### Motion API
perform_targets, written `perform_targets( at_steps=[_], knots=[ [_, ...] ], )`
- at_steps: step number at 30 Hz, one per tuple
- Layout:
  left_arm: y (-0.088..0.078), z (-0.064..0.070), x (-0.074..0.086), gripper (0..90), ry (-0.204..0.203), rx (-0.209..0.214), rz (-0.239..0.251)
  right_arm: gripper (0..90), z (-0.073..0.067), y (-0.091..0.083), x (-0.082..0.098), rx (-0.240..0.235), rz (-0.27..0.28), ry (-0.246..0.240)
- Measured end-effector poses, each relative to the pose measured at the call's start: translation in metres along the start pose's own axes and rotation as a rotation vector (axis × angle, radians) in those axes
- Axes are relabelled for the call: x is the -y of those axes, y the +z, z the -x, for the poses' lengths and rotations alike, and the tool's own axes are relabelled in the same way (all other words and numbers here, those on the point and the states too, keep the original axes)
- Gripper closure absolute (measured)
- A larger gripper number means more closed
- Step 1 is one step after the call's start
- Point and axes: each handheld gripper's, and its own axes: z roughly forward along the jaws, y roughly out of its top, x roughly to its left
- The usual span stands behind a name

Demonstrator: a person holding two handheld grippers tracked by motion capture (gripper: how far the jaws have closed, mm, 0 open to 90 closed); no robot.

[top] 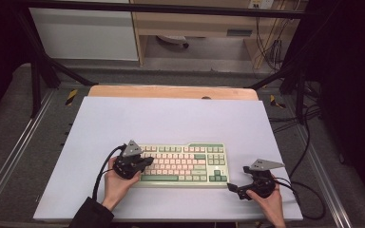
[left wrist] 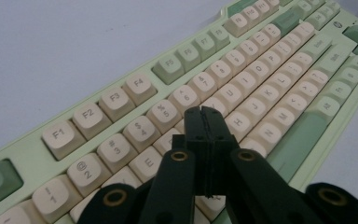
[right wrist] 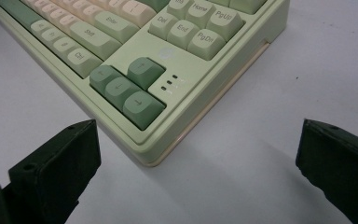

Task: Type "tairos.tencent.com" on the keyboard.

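Both grippers are being held low at the near part of the table, one at each end of a keyboard. Left gripper is being kept clenched, its two black jaws pressed flat together with nothing between them, and its tip is being poised over the cream letter keys of the keyboard's left half; whether a key is being touched cannot be told. Right gripper is being held released, its jaws standing wide apart just off the keyboard's near right corner, close to the green arrow keys, with bare table between them. The keyboard is being left lying flat on the pale table cover, near the person's edge and slightly right of centre.
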Motion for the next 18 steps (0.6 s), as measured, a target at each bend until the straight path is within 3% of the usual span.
perform_targets(
  at_steps=[18],
  knots=[
    [-0.033, -0.019, 0.028, 90.0, -0.033, -0.047, 0.004, 0.4, 0.0, 0.001, 0.0, 0.002, -0.003, 0.0]
  ],
)
